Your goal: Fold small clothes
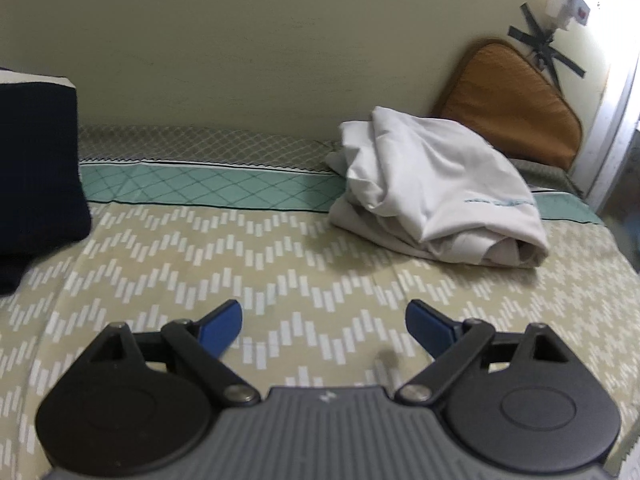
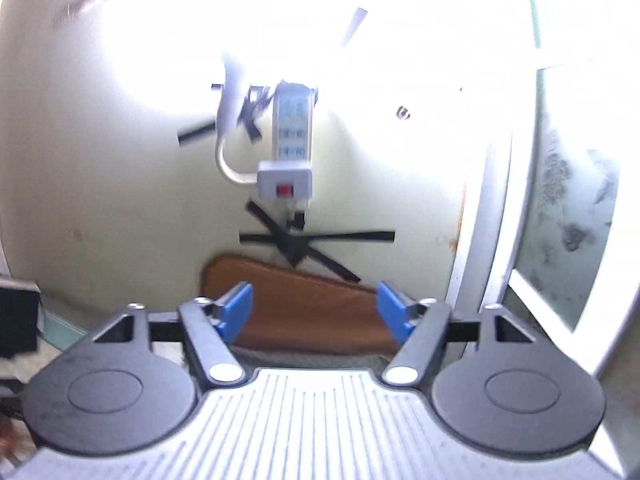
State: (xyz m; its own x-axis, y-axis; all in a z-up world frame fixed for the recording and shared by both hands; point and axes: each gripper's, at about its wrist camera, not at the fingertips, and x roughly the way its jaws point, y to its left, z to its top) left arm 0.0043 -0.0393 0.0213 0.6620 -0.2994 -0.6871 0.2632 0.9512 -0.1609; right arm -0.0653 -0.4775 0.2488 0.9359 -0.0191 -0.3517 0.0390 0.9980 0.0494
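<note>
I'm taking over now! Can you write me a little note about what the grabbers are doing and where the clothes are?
Left gripper: open, empty, over the patterned bedsheet.
Right gripper: open, empty, facing the wall and the brown cushion.
White garment: bunched in a rough heap near the wall, right of the left gripper.
Dark folded cloth: far left.
Left to do: fold the white garment.
</note>
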